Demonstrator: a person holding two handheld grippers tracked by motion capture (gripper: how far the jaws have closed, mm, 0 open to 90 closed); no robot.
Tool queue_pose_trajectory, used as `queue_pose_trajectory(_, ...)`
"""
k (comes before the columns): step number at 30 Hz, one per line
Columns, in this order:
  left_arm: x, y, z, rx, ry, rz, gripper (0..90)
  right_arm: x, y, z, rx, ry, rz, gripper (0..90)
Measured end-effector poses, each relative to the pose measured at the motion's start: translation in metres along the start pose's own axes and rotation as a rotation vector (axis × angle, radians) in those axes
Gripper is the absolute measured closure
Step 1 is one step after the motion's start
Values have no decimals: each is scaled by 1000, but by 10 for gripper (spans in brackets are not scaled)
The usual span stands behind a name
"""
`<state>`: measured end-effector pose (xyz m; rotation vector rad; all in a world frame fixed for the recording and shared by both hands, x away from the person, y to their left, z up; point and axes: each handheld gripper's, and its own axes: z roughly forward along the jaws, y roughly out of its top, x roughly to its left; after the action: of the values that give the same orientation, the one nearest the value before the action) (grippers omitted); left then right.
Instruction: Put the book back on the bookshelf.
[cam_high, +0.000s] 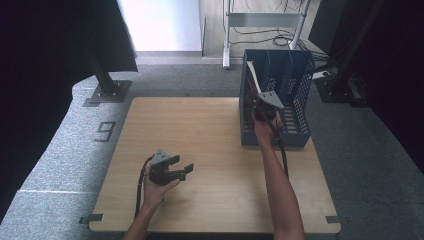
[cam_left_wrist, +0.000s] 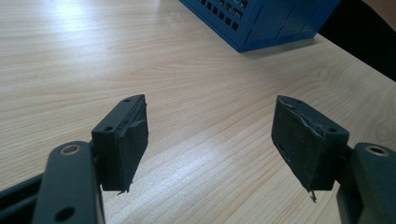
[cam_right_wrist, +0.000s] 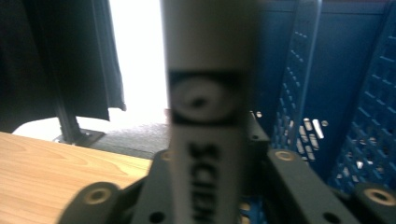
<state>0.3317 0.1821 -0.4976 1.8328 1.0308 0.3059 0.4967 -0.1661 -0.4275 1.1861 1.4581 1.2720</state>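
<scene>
A blue mesh file rack (cam_high: 300, 85) stands at the table's far right; it also shows in the right gripper view (cam_right_wrist: 355, 116) and in the left gripper view (cam_left_wrist: 261, 23). My right gripper (cam_high: 256, 100) reaches into its leftmost slot. It is shut on an upright book with a white spine (cam_right_wrist: 205, 56) printed in black letters. From the high view, the book (cam_high: 252, 75) leans at the rack's left wall. My left gripper (cam_high: 181, 168) rests low over the near left of the table. Its jaws (cam_left_wrist: 210, 105) stand wide open with only bare wood between them.
The wooden table (cam_high: 200, 130) sits on grey carpet bearing a number marker (cam_high: 105, 131). A black stand foot (cam_high: 107, 90) is off the far left corner and another (cam_high: 340, 90) is behind the rack. A white frame (cam_high: 265, 20) and cables lie beyond.
</scene>
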Motion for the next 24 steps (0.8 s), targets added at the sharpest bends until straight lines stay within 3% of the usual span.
queue_pose_trajectory(5,1,-1,1,4,1,-3,273,-1,1,1,1,-45,-13,811)
queue_pose_trajectory(12,4,-1,-1,-2,2,-10,274,-9,2,9,-31,-118,31,812)
queue_pose_trajectory(16,7,-2,0,1,7,-19,274,-10,4,19,-48,-152,21,812)
queue_pose_trajectory(24,17,-2,-2,-7,28,-46,274,-9,2,39,-76,-173,37,811)
